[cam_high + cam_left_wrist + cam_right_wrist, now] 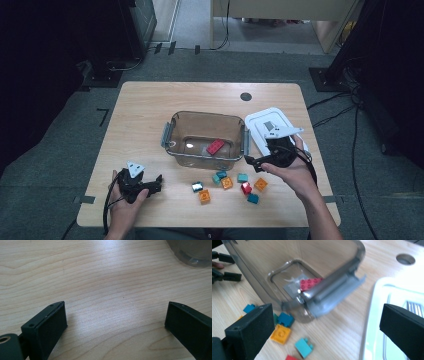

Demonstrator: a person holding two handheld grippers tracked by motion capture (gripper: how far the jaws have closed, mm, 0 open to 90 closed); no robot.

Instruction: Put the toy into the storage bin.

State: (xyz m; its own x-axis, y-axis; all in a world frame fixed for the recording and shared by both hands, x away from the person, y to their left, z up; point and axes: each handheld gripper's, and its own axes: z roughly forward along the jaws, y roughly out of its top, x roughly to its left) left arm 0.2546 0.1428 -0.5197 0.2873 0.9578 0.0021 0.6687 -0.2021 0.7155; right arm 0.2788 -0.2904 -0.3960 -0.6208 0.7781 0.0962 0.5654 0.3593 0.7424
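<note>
Left gripper (158,183) rests on the near-left counter (140,107), fingers wide apart and empty. Clear container (176,131) sits centre, holding one red brick (215,146). Right gripper (251,163), fingers fully spread and empty, hangs beside its right wall above loose bricks (227,183).

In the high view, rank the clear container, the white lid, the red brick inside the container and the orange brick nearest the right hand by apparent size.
1. Clear container
2. White lid, partly covered by the right gripper
3. Red brick
4. Orange brick, nearly the same size as the red one, so that order is unsure.
</note>
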